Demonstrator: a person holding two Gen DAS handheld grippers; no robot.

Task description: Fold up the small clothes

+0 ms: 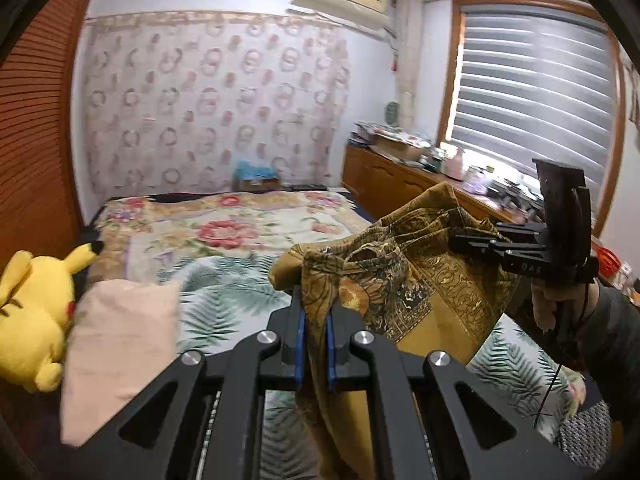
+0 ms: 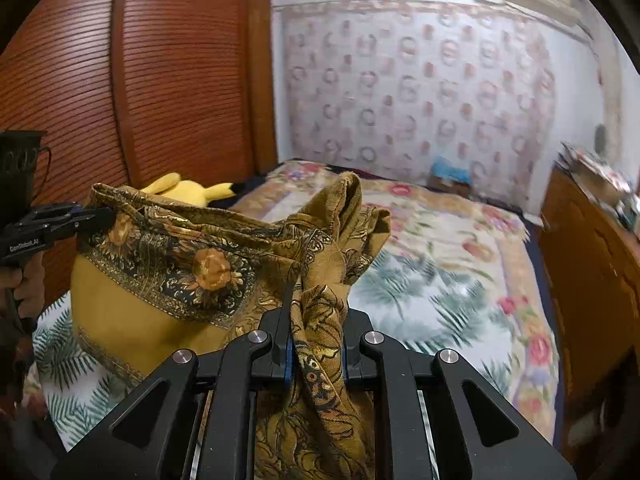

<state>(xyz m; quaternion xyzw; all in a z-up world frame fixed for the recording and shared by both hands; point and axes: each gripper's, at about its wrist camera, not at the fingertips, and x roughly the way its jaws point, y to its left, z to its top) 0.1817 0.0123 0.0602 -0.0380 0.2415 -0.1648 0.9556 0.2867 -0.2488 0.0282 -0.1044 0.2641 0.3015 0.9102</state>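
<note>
**Scarf lifted by two corners above the bed**

Nearest to me, the left gripper (image 1: 316, 336) has its blue-padded jaws clamped on a bunched corner of the mustard-yellow printed cloth with its dark paisley-and-sunflower border (image 1: 404, 280). The right gripper (image 2: 316, 344) pinches another gathered corner of the same cloth (image 2: 192, 264), its jaws standing a little wider only because a thicker wad of fabric fills them. Held this way, the cloth hangs slack between the two claws, clear of the bed, with its plain yellow centre sagging below the border. I judge the two-corner hold is meant to let the piece drop open and shake flat before it is laid down for a first fold; no fold is made yet.

Below it lies the white bedspread printed with green palm leaves (image 1: 224, 292), the likely landing place. Just beside that are a pale pink cushion (image 1: 120, 344) and a yellow plush toy with black-tipped ears (image 1: 36, 312), kept off to one side. Farther off, a floral quilt (image 1: 224, 224) covers the rest of the bed.

Writing: the left gripper's side reads "GenRobot.AI" in the right wrist view; the right gripper's body shows pale letters, perhaps "DAS", too faint to be sure.
</note>
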